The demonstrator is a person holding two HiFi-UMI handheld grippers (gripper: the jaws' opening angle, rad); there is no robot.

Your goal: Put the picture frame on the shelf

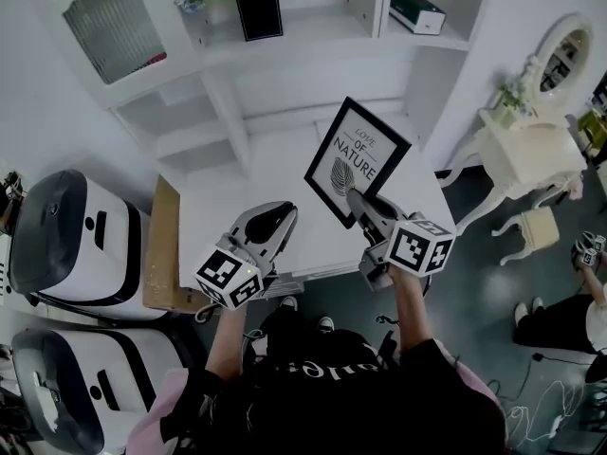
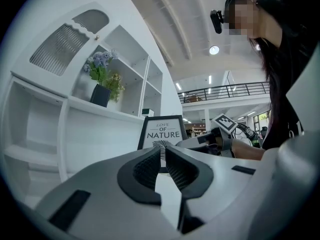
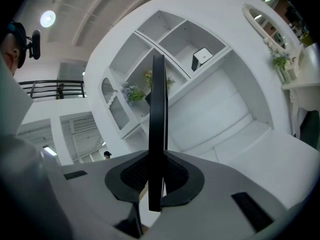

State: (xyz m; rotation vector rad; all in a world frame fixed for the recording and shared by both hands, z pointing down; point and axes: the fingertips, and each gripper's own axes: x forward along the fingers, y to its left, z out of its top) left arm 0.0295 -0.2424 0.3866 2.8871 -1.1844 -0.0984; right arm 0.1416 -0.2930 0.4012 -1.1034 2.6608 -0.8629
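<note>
The picture frame (image 1: 357, 162) is black-edged with a white print reading "LOVE OF NATURE". It is held upright and tilted above the white desk top (image 1: 237, 207), below the white shelf unit (image 1: 285, 45). My right gripper (image 1: 365, 207) is shut on the frame's lower edge. In the right gripper view the frame (image 3: 158, 109) stands edge-on, clamped between the pads of the right gripper (image 3: 157, 171). My left gripper (image 1: 270, 221) hovers left of the frame with its jaws together and nothing in them. The left gripper view looks past the left gripper (image 2: 162, 151) at the frame's face (image 2: 162, 132).
A black vase of flowers (image 1: 259, 9) and a dark box (image 1: 417, 10) sit in the upper shelf compartments. A white dressing table with mirror (image 1: 531, 150) and a stool (image 1: 536, 230) stand at the right. White-and-black machines (image 1: 76, 240) and a wooden board (image 1: 161, 254) lie at the left.
</note>
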